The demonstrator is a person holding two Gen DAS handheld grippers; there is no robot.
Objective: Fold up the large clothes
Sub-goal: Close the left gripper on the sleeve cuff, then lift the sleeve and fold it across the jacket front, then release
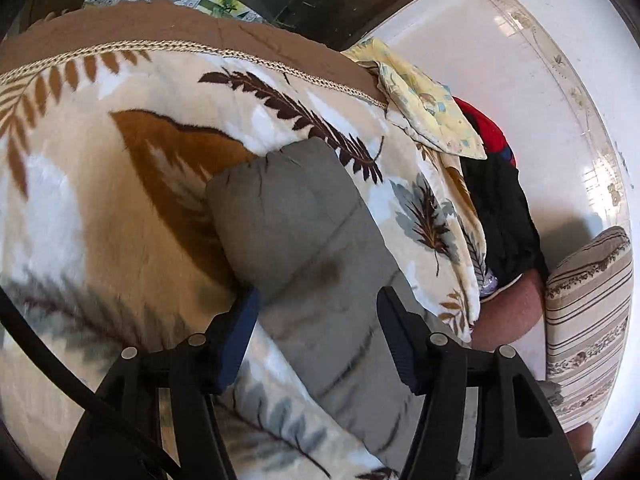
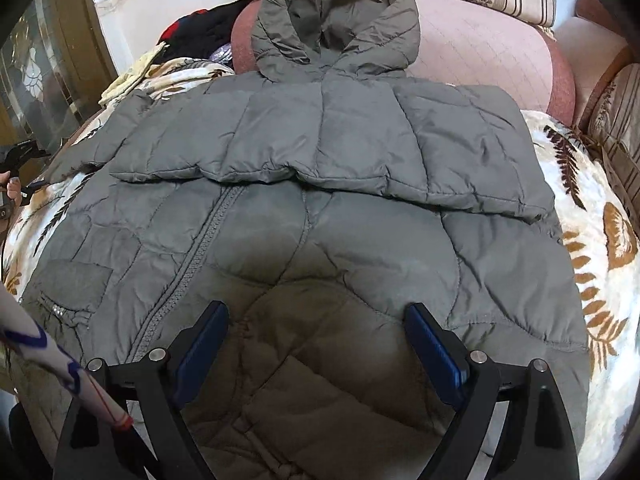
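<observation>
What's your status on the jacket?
Left gripper astride sleeve, not clamped. Right gripper open over jacket. One sleeve folded across. Nothing in the way.

The left hand-held gripper (image 1: pixel 318 308) tilts downward, its two blue-padded fingers (image 1: pixel 240 336) standing partly apart, one on each side of a grey sleeve (image 1: pixel 296 216); whether the pads press on it cannot be told. The right hand-held gripper (image 2: pixel 316 322) also points steeply down, its fingers (image 2: pixel 434 344) spread wide over the grey jacket (image 2: pixel 320 216), gripping nothing. In the right wrist view, a hand (image 2: pixel 10 190) shows at the far left edge, holding the other gripper's black frame.
</observation>
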